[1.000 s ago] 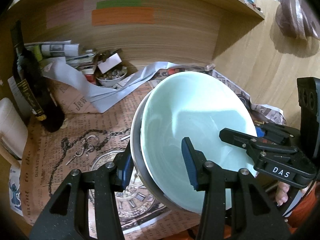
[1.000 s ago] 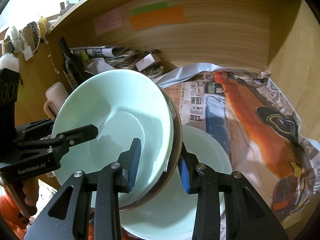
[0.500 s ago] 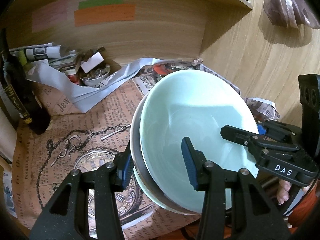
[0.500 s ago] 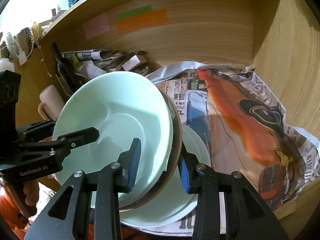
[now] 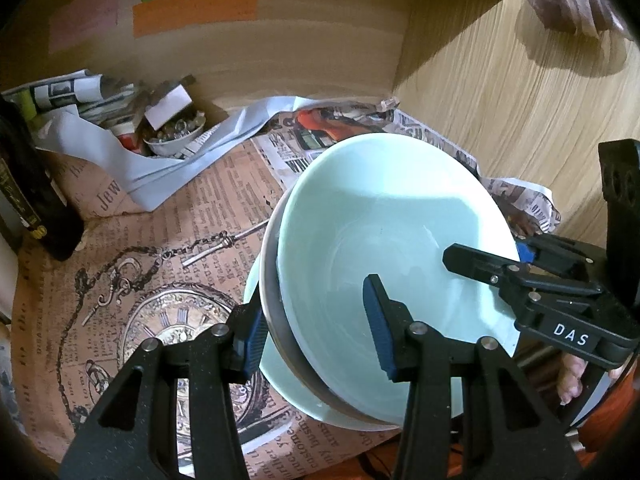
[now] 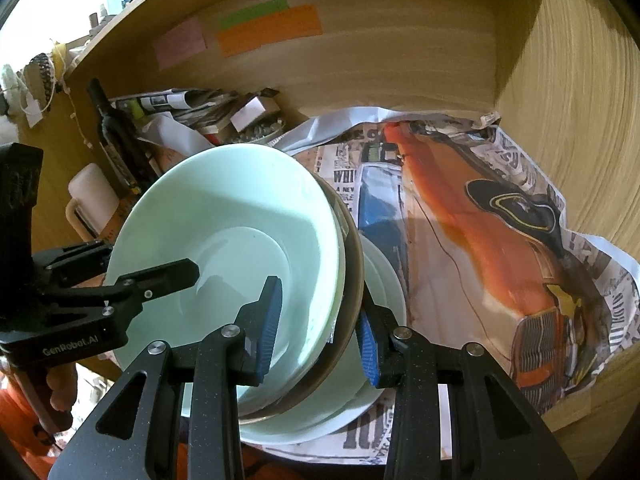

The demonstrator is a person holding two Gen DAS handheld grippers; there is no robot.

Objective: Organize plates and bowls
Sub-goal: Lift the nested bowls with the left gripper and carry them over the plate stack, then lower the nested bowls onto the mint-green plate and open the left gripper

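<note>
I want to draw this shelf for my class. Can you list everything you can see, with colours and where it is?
Bowl: one, pale green, gripped at both rims, nested in a brown-rimmed dish.
Brown-rimmed dish: one, under the bowl.
Plate: one, pale green, on the newspaper, below the stack.
Newspaper: several sheets, orange and brown prints, lining the shelf.
Bottle: one, dark, back left.
Small bowl: one, white, full of clutter, back.
Paper strips: three, pink, green, orange, back wall.
Left gripper: black, blue pads.
Right gripper: black, blue pads.
</note>
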